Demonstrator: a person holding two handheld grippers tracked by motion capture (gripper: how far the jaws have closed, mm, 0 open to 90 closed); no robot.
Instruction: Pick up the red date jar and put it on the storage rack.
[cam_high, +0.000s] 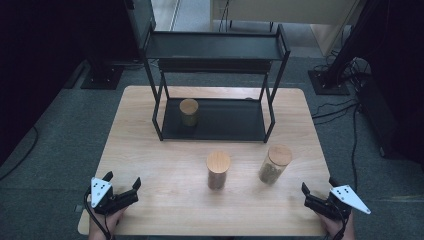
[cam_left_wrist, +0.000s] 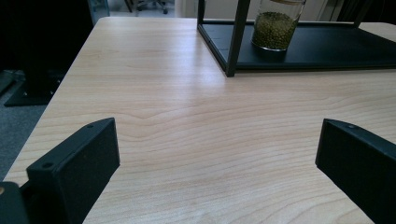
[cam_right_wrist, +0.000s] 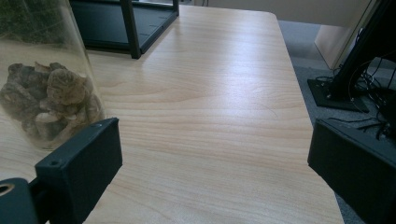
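Three glass jars with wooden lids are in the high view. One jar of green beans stands on the bottom tray of a black rack. A second jar stands mid-table and a third jar to its right, holding brown dried pieces. My left gripper rests near the front left corner, open, with bare wood between its jaws. My right gripper sits at the front right, open and holding nothing, the brown-filled jar just beyond its left jaw.
The black rack has an upper shelf over the bottom tray, and its post stands ahead of the left gripper. The table's right edge is close to the right gripper, with stands and cables on the floor beyond.
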